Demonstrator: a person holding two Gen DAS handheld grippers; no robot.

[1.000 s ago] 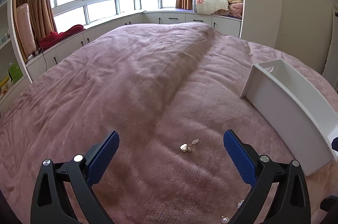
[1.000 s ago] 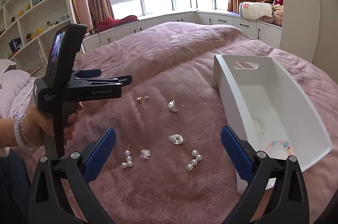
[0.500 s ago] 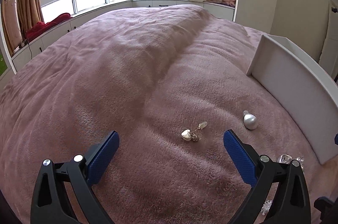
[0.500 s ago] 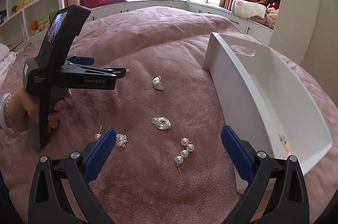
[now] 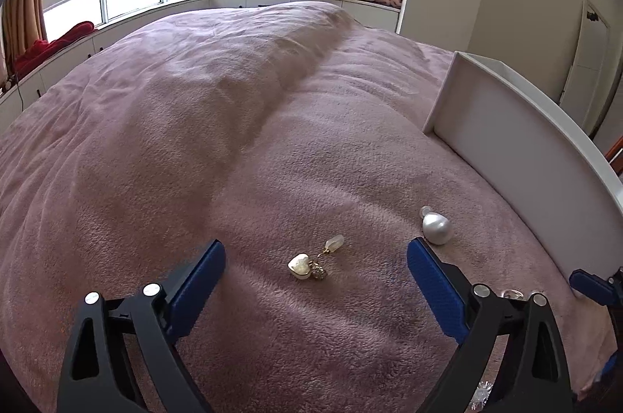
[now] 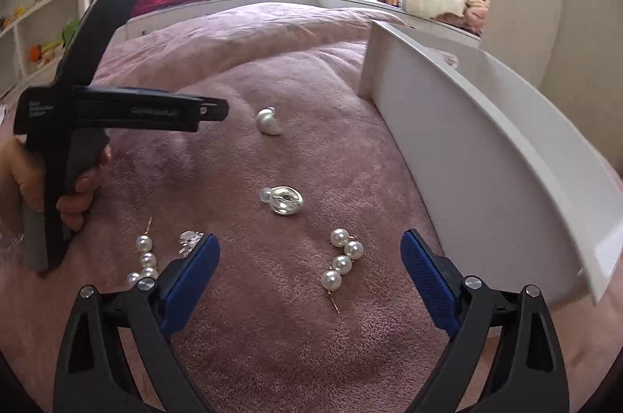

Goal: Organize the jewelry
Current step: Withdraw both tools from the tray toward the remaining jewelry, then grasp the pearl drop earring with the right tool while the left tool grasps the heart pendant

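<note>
Jewelry is shown scattered on a pink bed cover (image 6: 296,347). Left tool (image 5: 315,271): jaws closing, nothing yet gripped; a heart earring (image 5: 307,263) lies between them, a pearl drop (image 5: 437,227) at two o'clock. Right tool (image 6: 310,267): jaws closing, pads untouched; a pearl-string earring (image 6: 342,263) lies between them, a silver piece (image 6: 283,201) at twelve o'clock, a white tray (image 6: 486,156) at three o'clock.

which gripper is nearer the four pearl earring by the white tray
Right. The four pearl earring lies between the closing jaws of the right gripper, untouched; the left gripper is off to the side, over the heart earring.
</note>
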